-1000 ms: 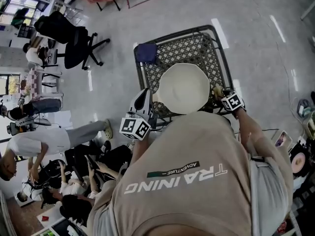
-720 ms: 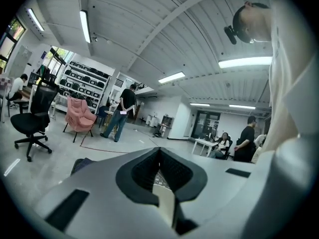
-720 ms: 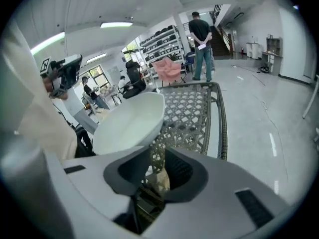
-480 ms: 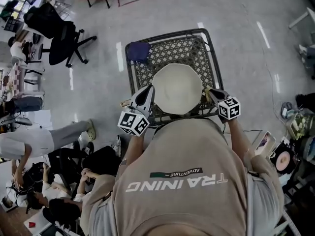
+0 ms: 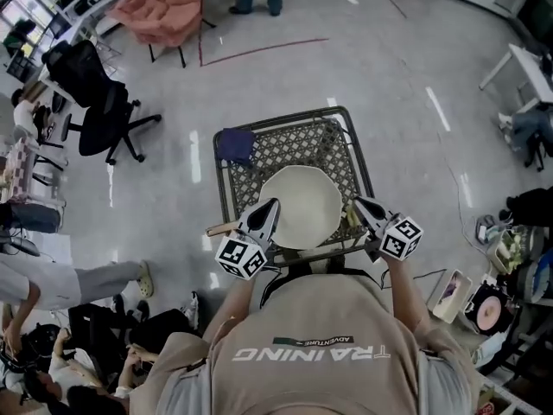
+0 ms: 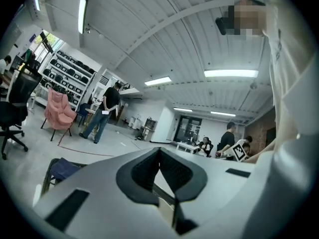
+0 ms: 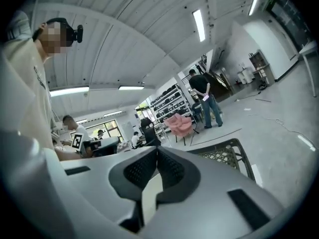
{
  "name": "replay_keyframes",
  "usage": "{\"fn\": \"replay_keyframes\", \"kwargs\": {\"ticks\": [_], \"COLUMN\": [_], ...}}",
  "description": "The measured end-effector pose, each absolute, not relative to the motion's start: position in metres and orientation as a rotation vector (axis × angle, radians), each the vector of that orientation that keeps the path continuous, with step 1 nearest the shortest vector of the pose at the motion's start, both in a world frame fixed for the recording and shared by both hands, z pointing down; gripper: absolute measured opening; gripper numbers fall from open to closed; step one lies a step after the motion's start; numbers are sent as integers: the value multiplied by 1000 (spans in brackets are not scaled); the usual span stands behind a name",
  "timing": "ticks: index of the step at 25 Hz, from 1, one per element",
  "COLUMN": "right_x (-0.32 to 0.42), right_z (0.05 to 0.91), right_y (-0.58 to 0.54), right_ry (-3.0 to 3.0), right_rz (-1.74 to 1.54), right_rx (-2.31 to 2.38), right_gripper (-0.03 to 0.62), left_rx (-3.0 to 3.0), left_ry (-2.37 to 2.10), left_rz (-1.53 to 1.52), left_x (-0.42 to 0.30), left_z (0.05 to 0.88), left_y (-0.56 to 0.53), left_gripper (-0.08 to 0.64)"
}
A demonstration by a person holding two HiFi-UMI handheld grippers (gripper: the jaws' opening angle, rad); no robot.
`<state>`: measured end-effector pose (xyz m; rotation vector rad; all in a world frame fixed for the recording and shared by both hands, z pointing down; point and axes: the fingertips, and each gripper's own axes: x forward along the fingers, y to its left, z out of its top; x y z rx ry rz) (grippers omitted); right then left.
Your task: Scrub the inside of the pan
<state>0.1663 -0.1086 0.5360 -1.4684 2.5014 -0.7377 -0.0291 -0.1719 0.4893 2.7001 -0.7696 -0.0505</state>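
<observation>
The cream pan (image 5: pixel 300 206) lies on the black lattice table (image 5: pixel 285 150); its wooden handle (image 5: pixel 220 227) sticks out to the left. My left gripper (image 5: pixel 270 206) hovers over the pan's left rim, above the handle. In the left gripper view its tips (image 6: pixel 159 151) meet; a pale piece shows in the gap behind them, and I cannot tell what it is. My right gripper (image 5: pixel 361 204) is at the pan's right rim and points forward. Its jaws (image 7: pixel 157 153) have just been closing and now stand shut, with nothing seen between them. A yellowish lump (image 5: pixel 350 220) lies beside it.
A blue cloth (image 5: pixel 234 145) sits on the table's far left corner. A black office chair (image 5: pixel 99 102) and a pink armchair (image 5: pixel 168 11) stand to the far left. People sit at the lower left (image 5: pixel 52 353). Clutter lies on the floor at the right (image 5: pixel 492 301).
My right gripper has lifted from the table's right edge and turned from pointing down to pointing forward. The left gripper has shifted a little. The pan has stayed where it was.
</observation>
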Motion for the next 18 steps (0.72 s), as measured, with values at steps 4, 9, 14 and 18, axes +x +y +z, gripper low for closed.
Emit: {"fn": "replay_keyframes", "kwargs": {"ticks": [4, 9, 14, 18], "right_x": [176, 173, 176, 173], "right_z": [538, 511, 496, 488], "right_y": [-86, -69, -9, 16], "right_ry": [2483, 2600, 2714, 2814], "right_rz": [-748, -600, -504, -383], "right_rx": [-1439, -1277, -1088, -1087], "right_gripper": [18, 18, 18, 18], "left_rx": [2715, 2754, 2699, 2651], "left_ry": [-808, -970, -1109, -1221], "left_rz": [-83, -91, -57, -31], "left_x": [-24, -32, -30, -36], "left_z": [471, 452, 461, 460], "left_y": [-138, -104, -37, 10], "left_gripper": [18, 18, 18, 18]}}
